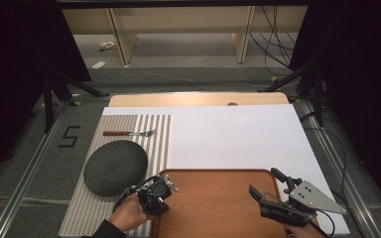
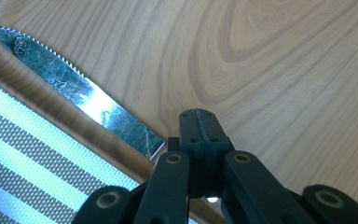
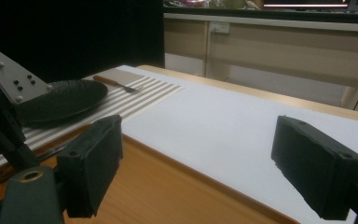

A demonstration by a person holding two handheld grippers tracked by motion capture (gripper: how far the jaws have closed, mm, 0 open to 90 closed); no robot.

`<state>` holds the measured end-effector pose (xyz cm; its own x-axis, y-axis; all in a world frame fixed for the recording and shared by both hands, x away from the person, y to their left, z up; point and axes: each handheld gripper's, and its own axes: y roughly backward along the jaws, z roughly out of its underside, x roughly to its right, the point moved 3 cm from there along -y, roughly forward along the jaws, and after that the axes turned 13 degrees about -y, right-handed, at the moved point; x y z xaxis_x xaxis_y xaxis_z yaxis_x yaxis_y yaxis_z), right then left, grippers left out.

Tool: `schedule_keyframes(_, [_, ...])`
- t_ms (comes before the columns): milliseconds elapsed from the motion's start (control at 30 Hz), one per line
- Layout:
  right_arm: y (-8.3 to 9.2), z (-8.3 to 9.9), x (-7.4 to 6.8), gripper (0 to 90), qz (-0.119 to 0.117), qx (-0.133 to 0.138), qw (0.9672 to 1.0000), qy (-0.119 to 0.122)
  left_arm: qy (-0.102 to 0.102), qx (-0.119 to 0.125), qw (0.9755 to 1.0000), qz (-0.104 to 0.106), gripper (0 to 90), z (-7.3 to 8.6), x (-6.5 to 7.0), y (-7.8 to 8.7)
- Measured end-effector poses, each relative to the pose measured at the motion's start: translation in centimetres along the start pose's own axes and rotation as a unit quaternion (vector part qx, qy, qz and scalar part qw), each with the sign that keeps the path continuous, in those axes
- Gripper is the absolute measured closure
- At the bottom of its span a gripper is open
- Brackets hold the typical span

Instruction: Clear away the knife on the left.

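A knife with a serrated steel blade [image 2: 88, 98] lies along the inner left rim of the wooden tray [image 2: 284, 70]. My left gripper [image 2: 199, 122] is shut, pads pressed together, right beside the blade's near end. The knife's handle is hidden under the fingers, so I cannot tell if it is gripped. In the high view the left gripper [image 1: 168, 185] sits at the tray's [image 1: 213, 203] front left corner. My right gripper [image 1: 263, 180] hovers over the tray's right front, jaws wide open with nothing between them [image 3: 205, 158].
A dark round plate [image 1: 115, 166] and a wooden-handled fork [image 1: 129, 133] rest on a striped placemat [image 1: 156, 139] to the left. A white mat [image 1: 238, 134] covers the table beyond the tray. Stands and cables surround the table.
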<state>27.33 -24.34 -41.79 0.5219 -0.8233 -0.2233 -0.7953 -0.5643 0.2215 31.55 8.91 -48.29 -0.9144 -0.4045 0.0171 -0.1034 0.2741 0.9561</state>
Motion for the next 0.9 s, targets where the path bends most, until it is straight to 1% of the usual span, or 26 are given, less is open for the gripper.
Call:
schedule_keyframes(33, [0.0, 0.0, 0.0, 17.4, 0.000, 0.000, 1.0000, 0.000, 0.000, 0.001, 1.0000, -0.001, 89.4, 0.0, 0.0, 0.1])
schedule_keyframes(67, [0.0, 0.0, 0.0, 17.4, 0.000, -0.001, 1.0000, 0.000, 0.000, 0.004, 1.0000, 0.002, 85.2, 0.1, 0.0, 0.1])
schedule_keyframes(100, [0.0, 0.0, 0.0, 17.4, 0.000, -0.001, 1.0000, 0.000, -0.001, 0.010, 0.9999, 0.006, 85.2, 0.1, 0.0, 0.2])
schedule_keyframes(167, [0.0, 0.0, 0.0, 17.4, -0.001, 0.000, 1.0000, 0.001, 0.002, 0.024, 0.9997, 0.008, 76.7, 0.0, 0.0, 0.3])
schedule_keyframes(200, [0.0, 0.0, 0.0, 17.4, -0.001, 0.000, 1.0000, 0.000, 0.003, 0.032, 0.9994, 0.014, 72.5, 0.0, 0.0, 0.5])
schedule_keyframes(267, [0.0, 0.0, 0.0, 17.5, 0.000, -0.002, 1.0000, 0.000, 0.002, 0.053, 0.9984, 0.017, 63.9, -0.3, 0.2, 0.7])
schedule_keyframes(300, [0.0, 0.0, 0.0, 17.4, 0.000, -0.001, 1.0000, 0.000, 0.001, 0.059, 0.9981, 0.014, 59.6, -0.4, 0.2, 0.8])
schedule_keyframes(333, [0.0, 0.0, 0.0, 17.4, -0.001, -0.001, 1.0000, 0.000, -0.002, 0.064, 0.9979, 0.005, 55.4, -0.5, 0.3, 0.8])
schedule_keyframes(367, [0.0, 0.0, 0.0, 17.5, -0.001, 0.000, 1.0000, 0.000, -0.011, 0.069, 0.9975, -0.006, 51.0, -0.6, 0.4, 0.9])
schedule_keyframes(400, [0.0, 0.0, 0.0, 17.4, 0.000, -0.001, 1.0000, 0.001, -0.015, 0.077, 0.9968, -0.014, 46.6, -0.6, 0.5, 1.0])
schedule_keyframes(467, [0.0, 0.0, 0.0, 17.4, -0.001, -0.001, 1.0000, 0.000, -0.023, 0.092, 0.9954, -0.017, 36.6, -0.8, 0.6, 1.1])
schedule_keyframes(500, [0.0, 0.0, 0.0, 17.4, -0.001, -0.001, 1.0000, 0.000, -0.025, 0.097, 0.9947, -0.020, 36.6, -0.8, 0.6, 1.3])
schedule_keyframes(533, [0.0, 0.0, 0.0, 17.4, -0.001, 0.000, 1.0000, 0.000, -0.026, 0.103, 0.9940, -0.024, 32.0, -0.9, 0.7, 1.4])
schedule_keyframes(567, [0.0, 0.0, 0.0, 17.4, -0.001, 0.000, 1.0000, 0.000, -0.024, 0.110, 0.9933, -0.027, 29.8, -0.9, 0.7, 1.5])
schedule_keyframes(600, [0.0, 0.0, 0.0, 17.4, -0.001, 0.000, 1.0000, 0.000, -0.024, 0.113, 0.9928, -0.031, 29.8, -1.0, 0.7, 1.6])
schedule_keyframes(667, [0.0, 0.0, 0.0, 17.4, -0.001, -0.002, 1.0000, 0.000, -0.025, 0.122, 0.9915, -0.038, 23.4, -1.1, 0.8, 1.8])
schedule_keyframes(700, [0.0, 0.0, 0.0, 17.4, -0.001, -0.002, 1.0000, 0.000, -0.025, 0.128, 0.9906, -0.041, 23.4, -1.2, 0.8, 1.9])
schedule_keyframes(733, [0.0, 0.0, 0.0, 17.4, -0.001, -0.002, 1.0000, 0.001, -0.024, 0.133, 0.9899, -0.043, 21.1, -1.2, 0.8, 2.0])
schedule_keyframes(800, [0.0, 0.0, 0.0, 17.4, -0.001, -0.001, 1.0000, 0.000, -0.029, 0.141, 0.9885, -0.048, 18.2, -1.3, 0.8, 2.2])
schedule_keyframes(900, [0.0, 0.0, 0.0, 17.4, -0.001, -0.001, 1.0000, 0.000, -0.024, 0.158, 0.9858, -0.051, 15.6, -1.4, 0.9, 2.5])
